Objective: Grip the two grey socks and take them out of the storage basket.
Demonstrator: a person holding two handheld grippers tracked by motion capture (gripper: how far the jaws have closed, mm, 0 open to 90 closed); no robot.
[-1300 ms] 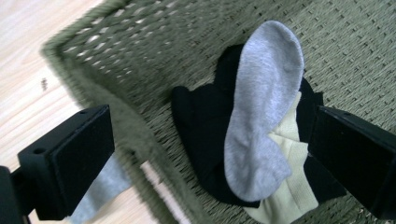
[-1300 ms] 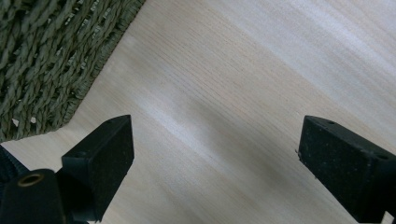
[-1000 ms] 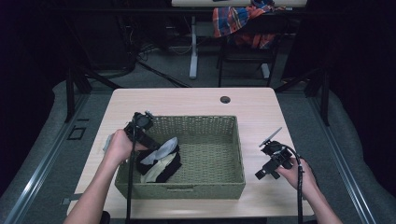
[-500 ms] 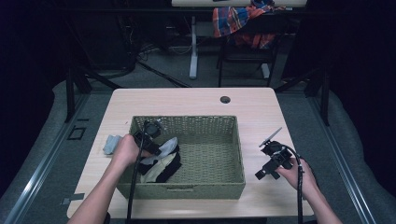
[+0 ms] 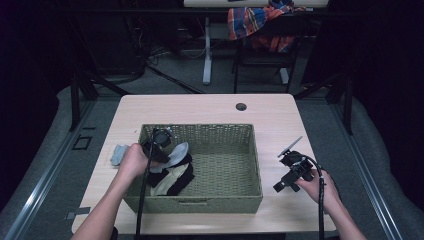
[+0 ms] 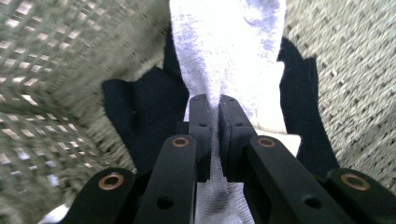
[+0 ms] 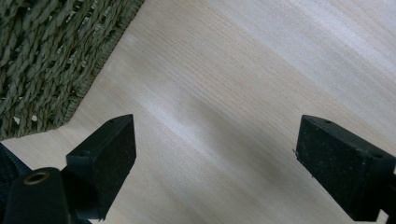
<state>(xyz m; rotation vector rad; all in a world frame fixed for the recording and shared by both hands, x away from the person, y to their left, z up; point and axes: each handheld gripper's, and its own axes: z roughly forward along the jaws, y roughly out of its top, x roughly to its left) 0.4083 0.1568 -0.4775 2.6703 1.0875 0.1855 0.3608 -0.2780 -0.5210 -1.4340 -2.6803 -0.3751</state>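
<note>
Woven green basket (image 5: 220, 132) sits mid-tabletop (image 5: 200, 107), and the left gripper (image 5: 159, 145) is down inside its left end. From the left gripper view the jaws are pinched nearly together on a pale grey sock (image 6: 229, 51), with the fabric running up between them and hanging out below too. Under that sock there's a black sock (image 6: 140, 112) spread on the basket floor, plus a bit of cream cloth (image 6: 275, 133) peeking out on the right. In the high view it's the same pile: grey sock (image 5: 175, 152) on top, black sock (image 5: 181, 176) and cream cloth (image 5: 165, 184) underneath, all bunched in the left half of the basket, while the right half is bare weave.

Another little grey cloth (image 5: 119, 154) lies on the tabletop just outside the basket's left wall, next to the left hand (image 5: 132, 161).

The right gripper (image 5: 294, 172) is off to the right of the basket, held low over the wood by the right hand (image 5: 317, 187). Its jaws are spread wide with nothing between them, and the right gripper view shows just bare tabletop (image 7: 243, 102) in the gap, with a basket corner (image 7: 51, 60) at upper left.

A small dark hole (image 5: 241, 106) sits near the far edge of the tabletop, and a plaid cloth (image 5: 260, 22) is draped over something in the background.
</note>
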